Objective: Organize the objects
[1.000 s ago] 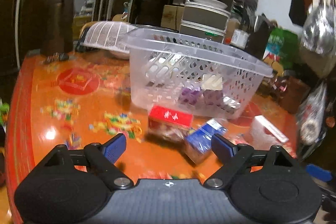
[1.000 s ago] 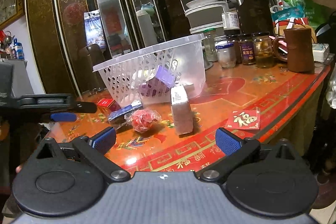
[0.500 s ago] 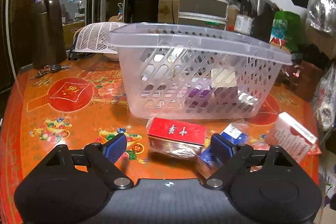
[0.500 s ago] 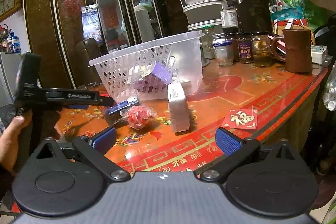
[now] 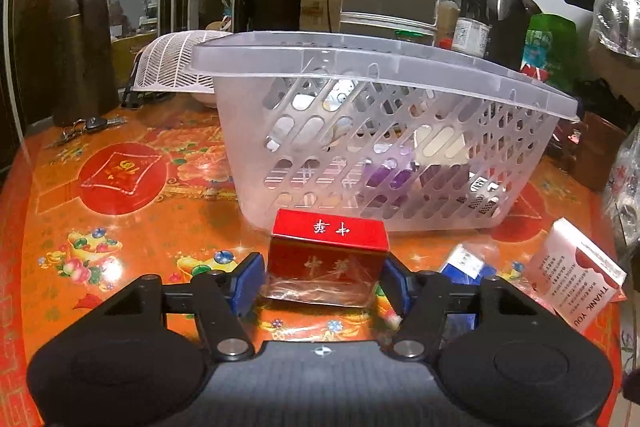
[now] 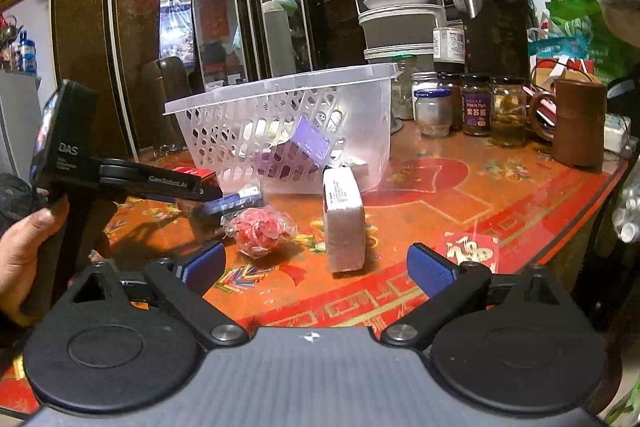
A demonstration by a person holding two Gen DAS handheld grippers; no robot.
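jaws first: our left gripper (image 5: 322,281) is closing around the red box (image 5: 328,255), one blue pad at each end of it; contact looks made or nearly made, we can't tell for sure. our right gripper (image 6: 316,263) stands wide with nothing between the pads.

largest to smallest, placed relative to the jaws:

- table (image 5: 120,211), orange and red patterned, lies under both grippers and carries everything.
- clear basket (image 5: 384,131) sits just beyond the left jaws, directly behind the red box. we judge it the collection bin, since purple and white items already lie inside, so the loose pieces in front of it are probably waiting to go in.
- white box (image 6: 344,223) stands ahead of the right jaws, roughly centred between them but well clear of the pads.
- red box lies flat between the left jaws, its long side across the gap, which suits an end-to-end pinch.
- red wrapped ball (image 6: 260,231) sits ahead of the right jaws, toward the left pad.
- blue packet (image 5: 464,263) lies just outside the left gripper's right pad, partly hidden behind the finger.

pose: left gripper tilts down toward the table, low and close in; a hand (image 6: 24,247) grips its handle in the right wrist view. right gripper is angled slightly down, hanging back from the objects, likely waiting its turn.
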